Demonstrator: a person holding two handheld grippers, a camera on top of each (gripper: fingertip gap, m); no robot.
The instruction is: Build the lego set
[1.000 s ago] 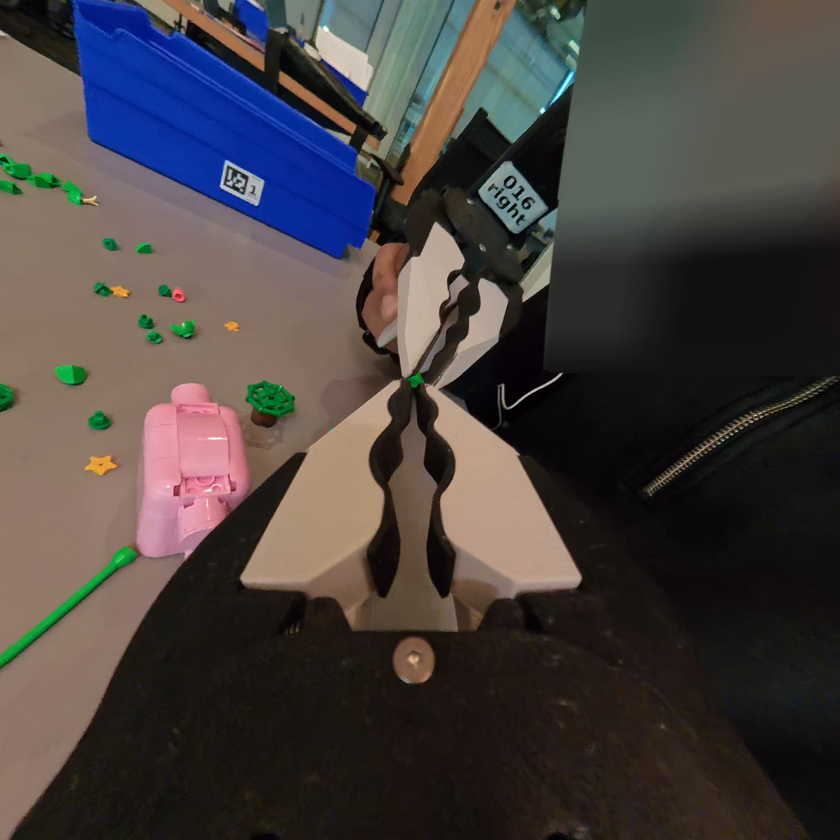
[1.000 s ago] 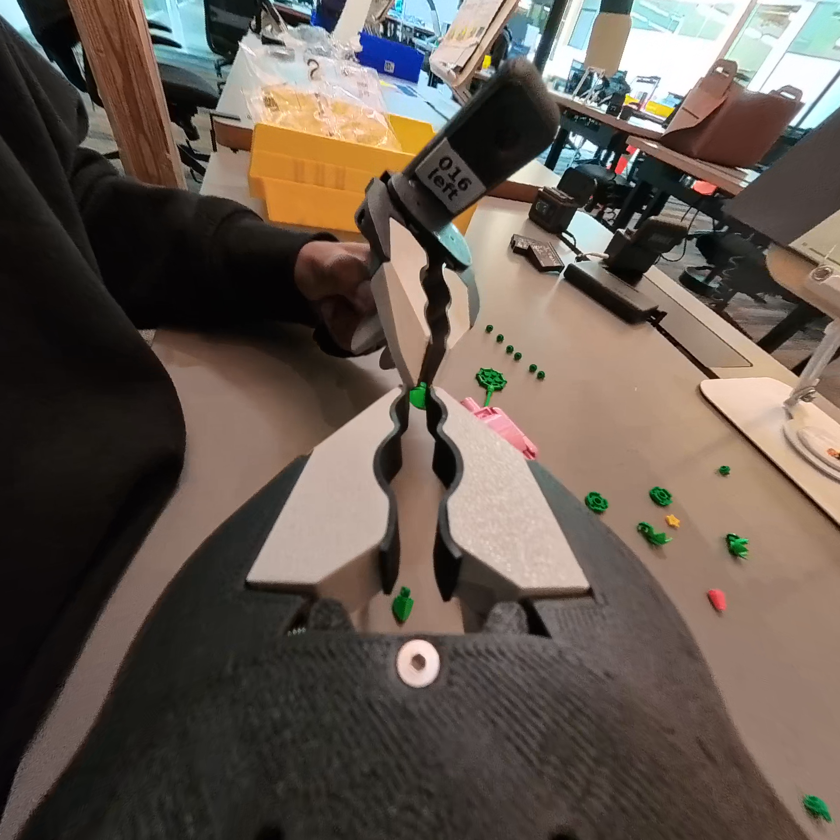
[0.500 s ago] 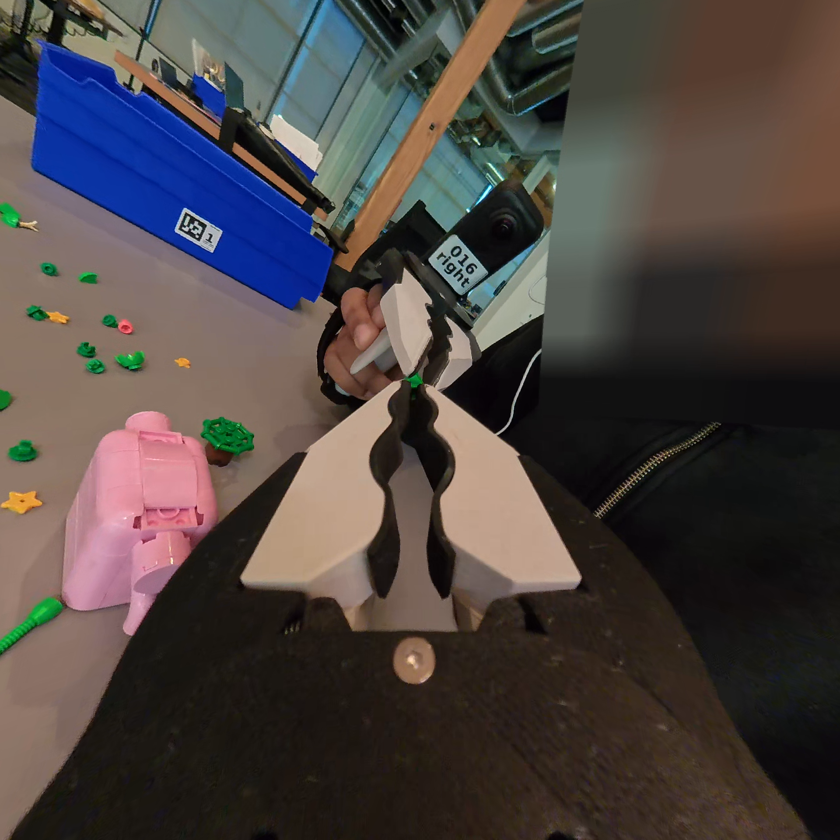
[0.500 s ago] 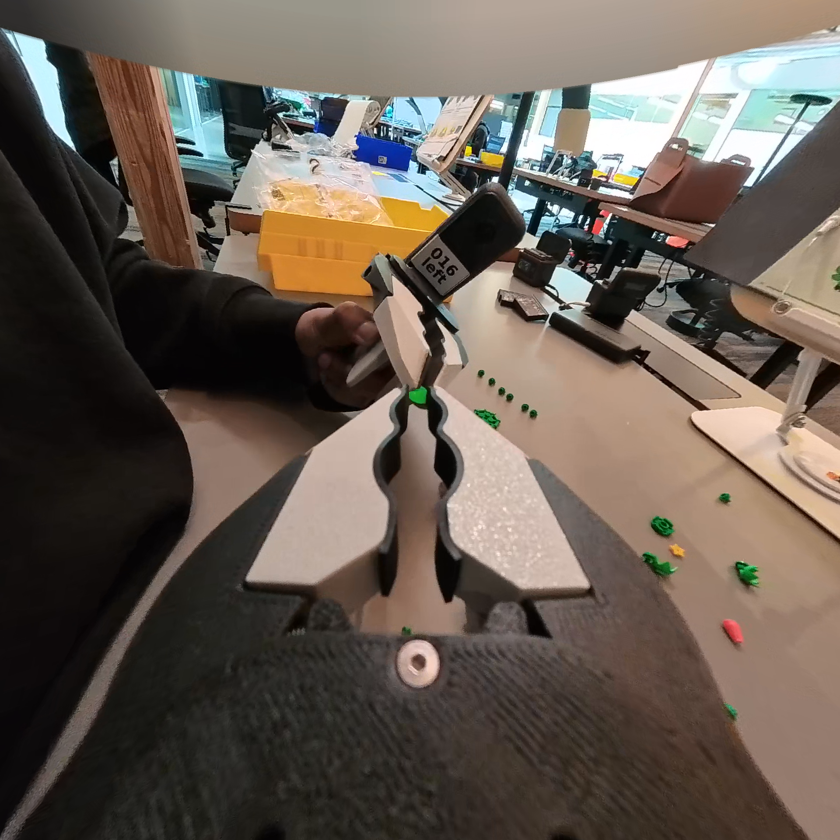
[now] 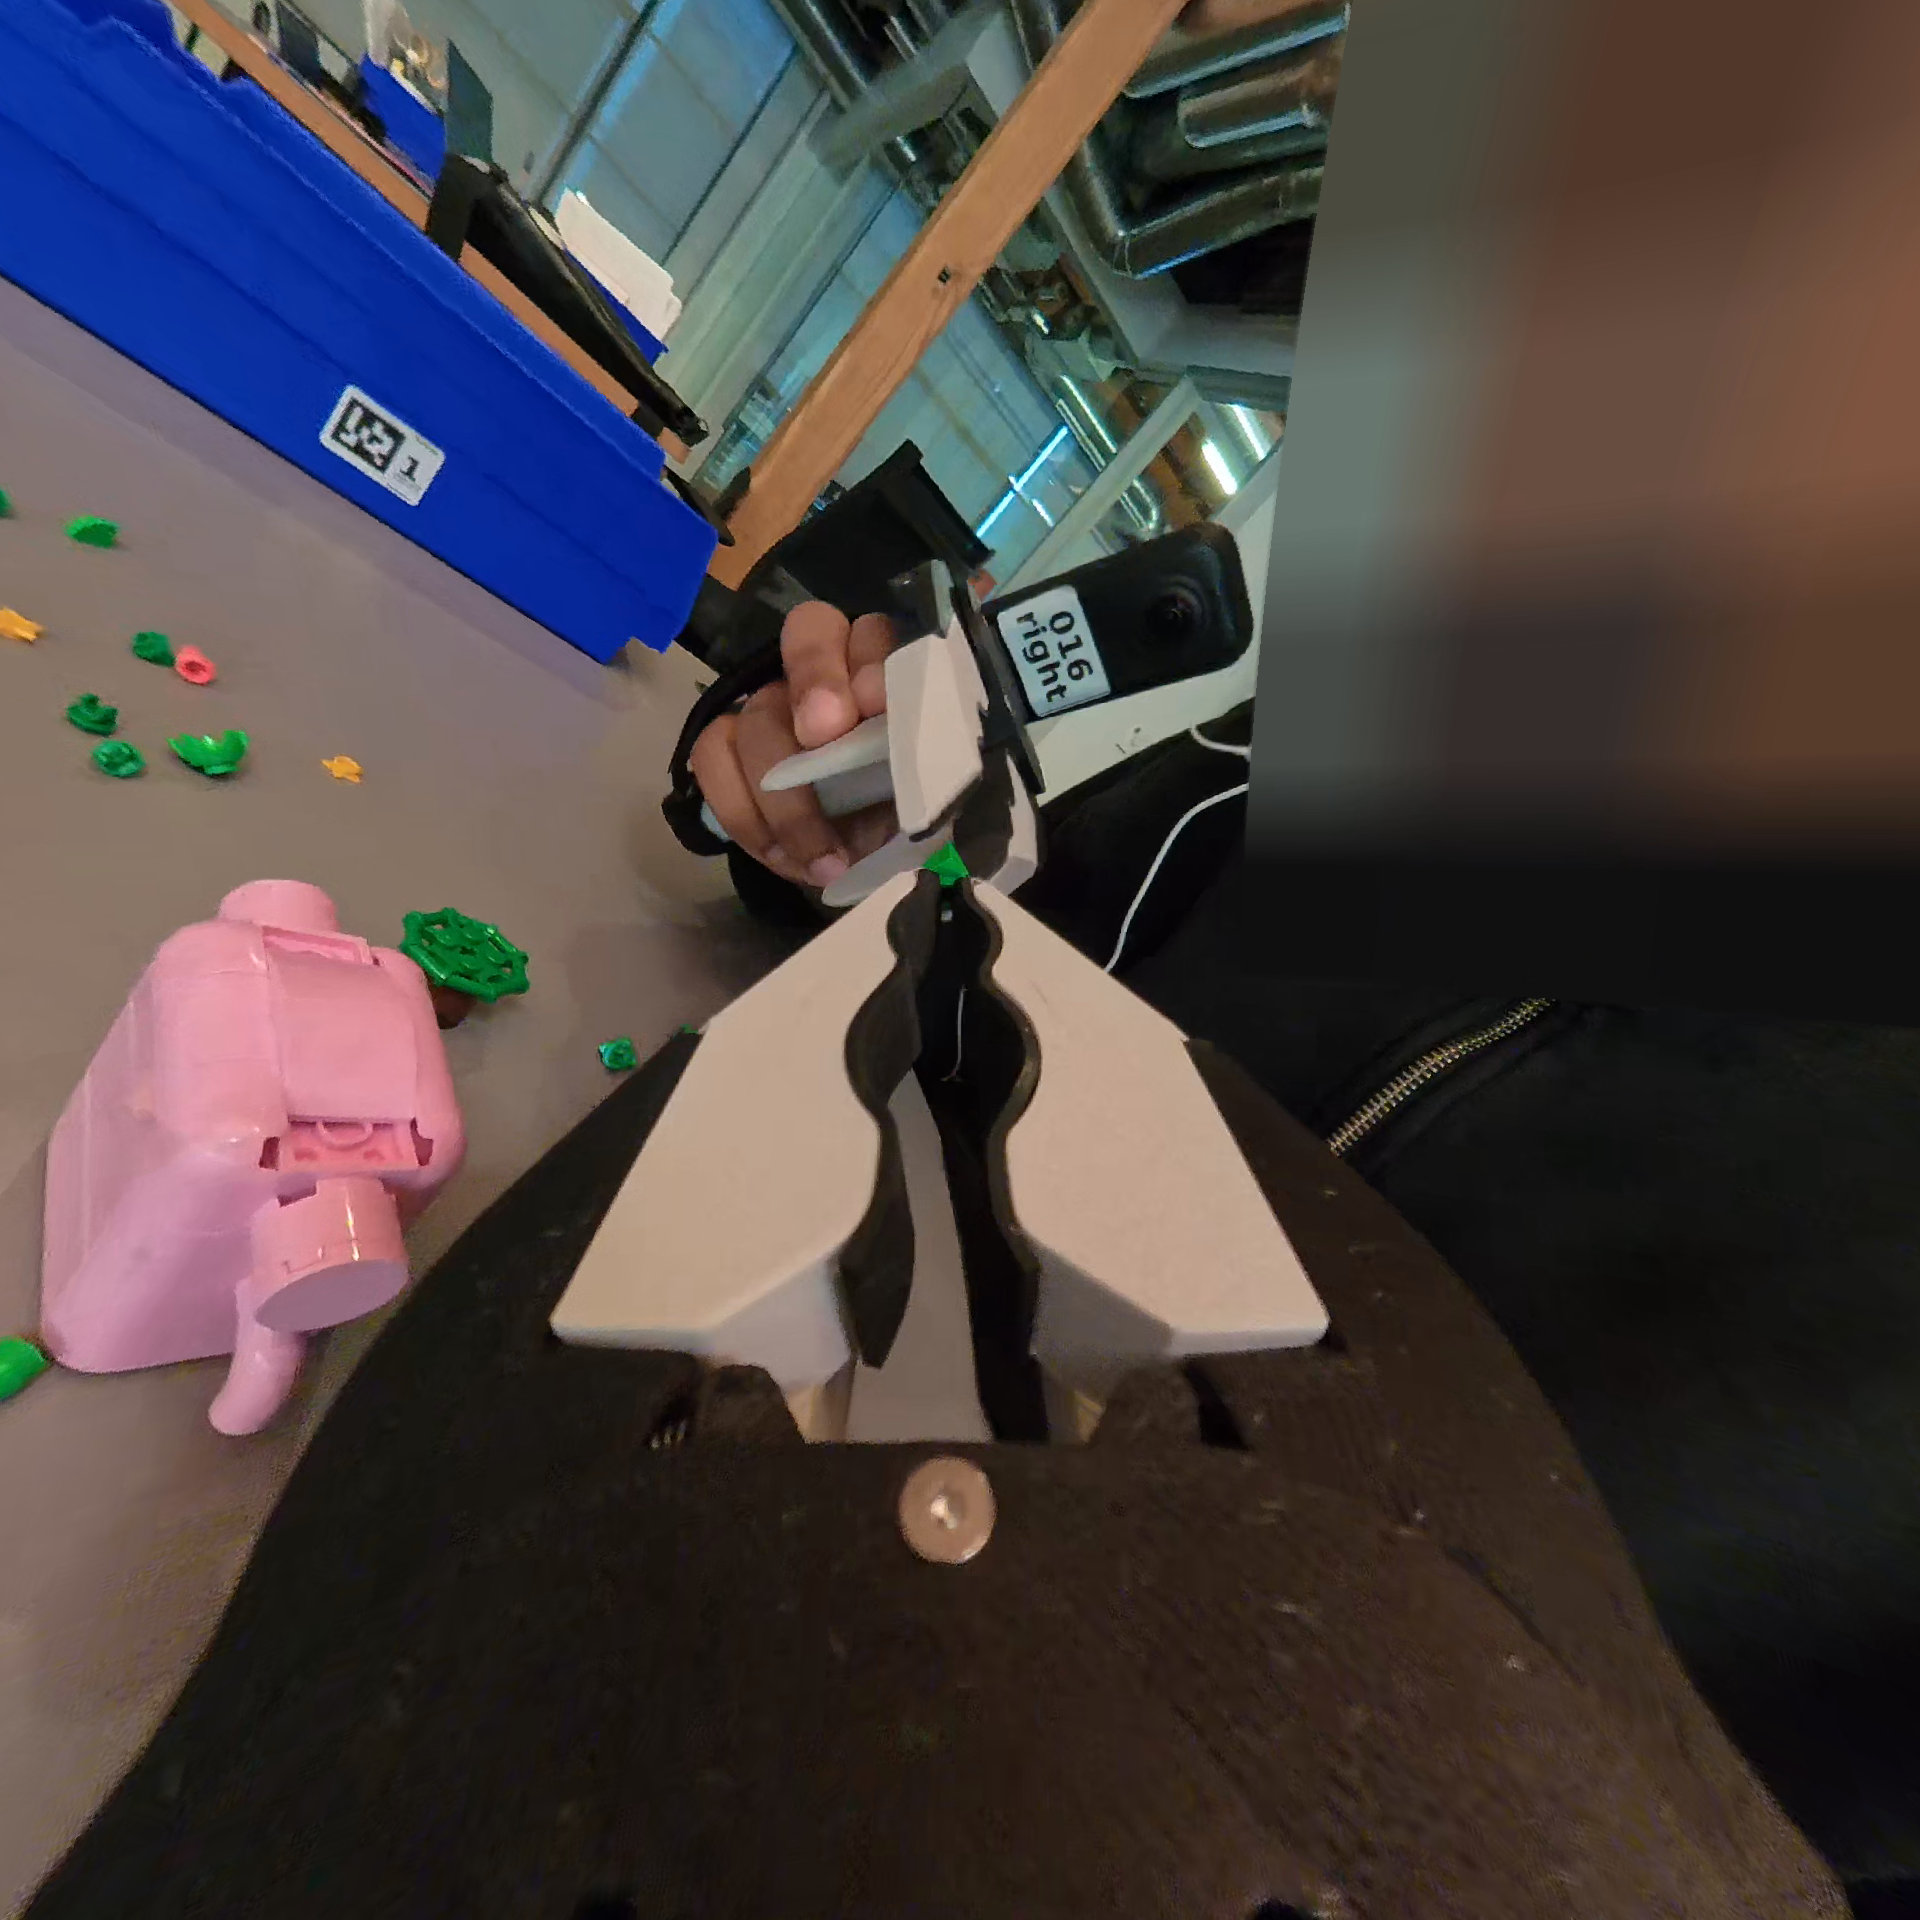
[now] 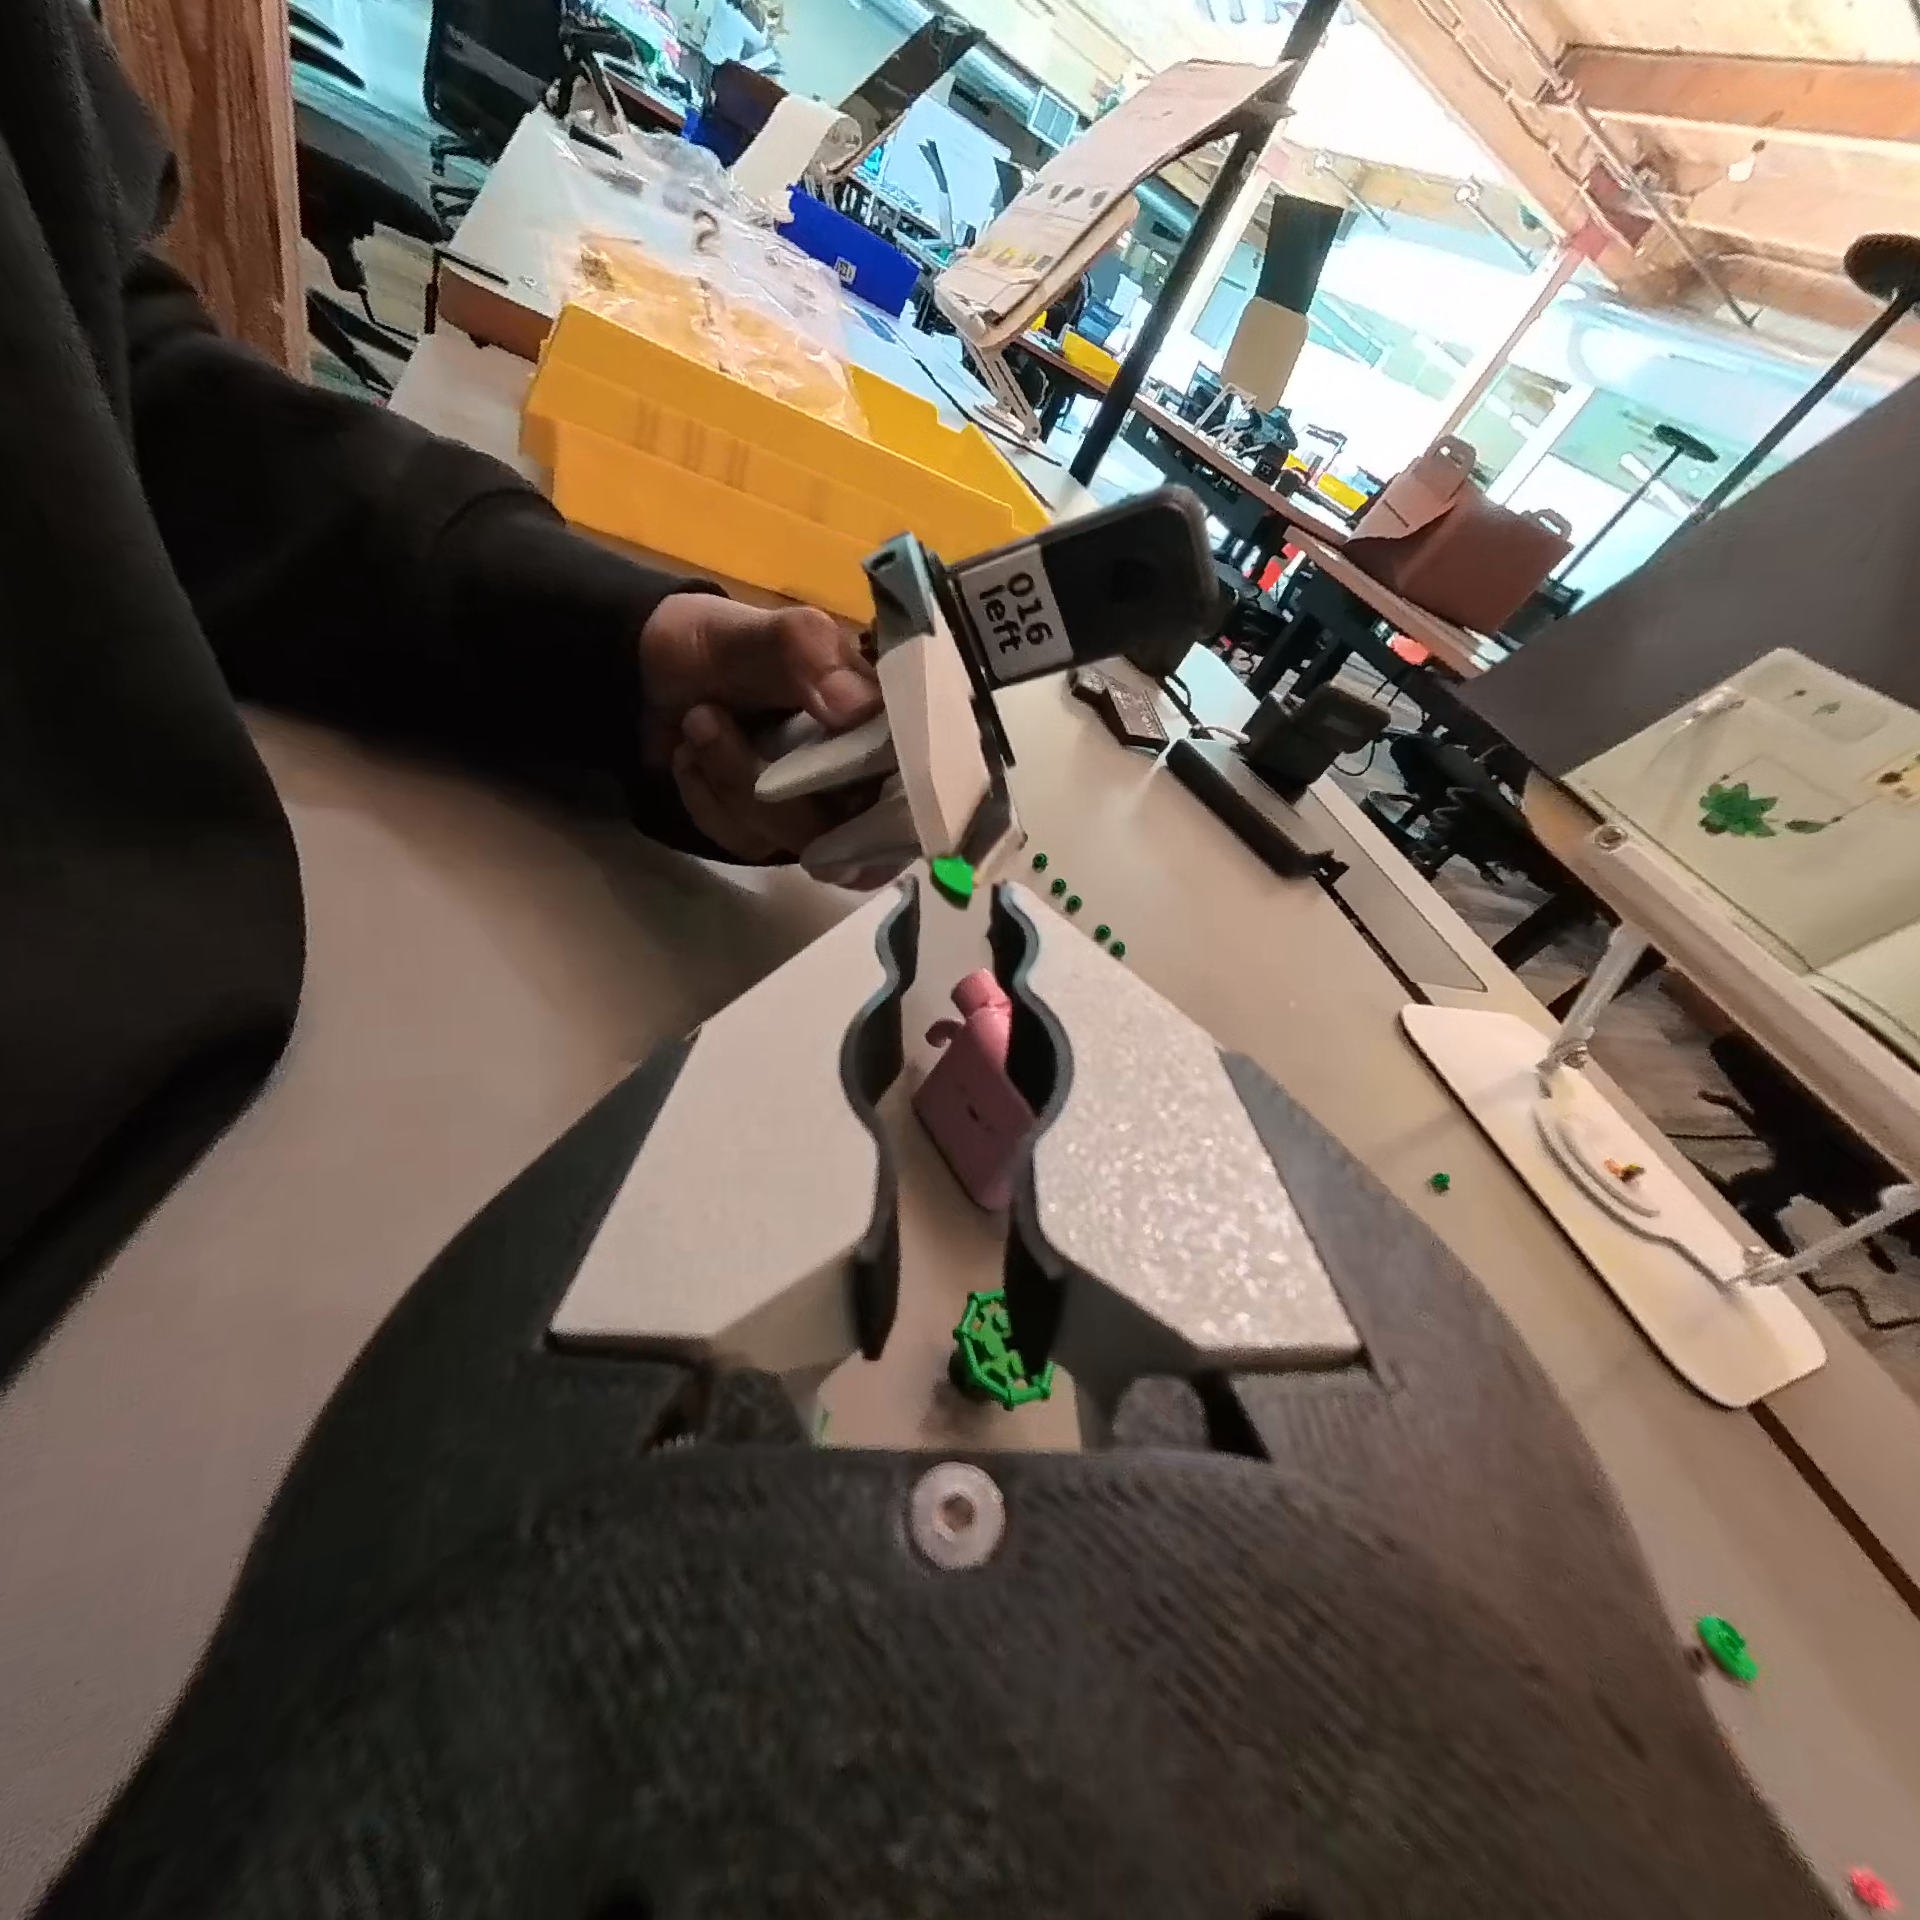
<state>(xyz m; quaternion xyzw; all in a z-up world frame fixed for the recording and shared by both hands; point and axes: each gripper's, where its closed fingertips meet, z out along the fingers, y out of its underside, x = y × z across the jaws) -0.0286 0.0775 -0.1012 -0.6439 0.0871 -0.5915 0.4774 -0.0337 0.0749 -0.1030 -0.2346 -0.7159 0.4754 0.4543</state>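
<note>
Left tongs: my left gripper (image 5: 943, 891) is clenched on a small green piece (image 5: 945, 862), which sits right at its tips.
Right tongs: my right gripper (image 6: 958, 897) is released. I see a clear gap between its tips, and they touch nothing.
Green piece: it is up in the air, above and beyond the pink build (image 5: 249, 1122), over the table's near edge. In the right wrist view it hangs just past my open right tips, close to them but apart.
Gripper meeting: the two grippers point at each other tip to tip, above the pink build's near side.
Pink build: it rests on the grey table (image 5: 436, 707), with a round stub and a curved spout facing my left camera. In the right wrist view I see it between my right fingers, low on the table.
Web piece: a green round lattice part (image 5: 464, 951) stands on a dark stub just behind the pink build, touching or almost touching it. I cannot tell which.
Loose bits: small green, yellow and pink parts (image 5: 114, 748) lie scattered on the table beyond the pink build, well apart from it.
Blue bin: the blue bin (image 5: 312, 312) stands at the table's far edge, beyond the pink build and the loose bits.
Hands: one hand (image 5: 790, 769) grips the right gripper's handle, and a dark sleeve runs back from the hand on the left gripper.
</note>
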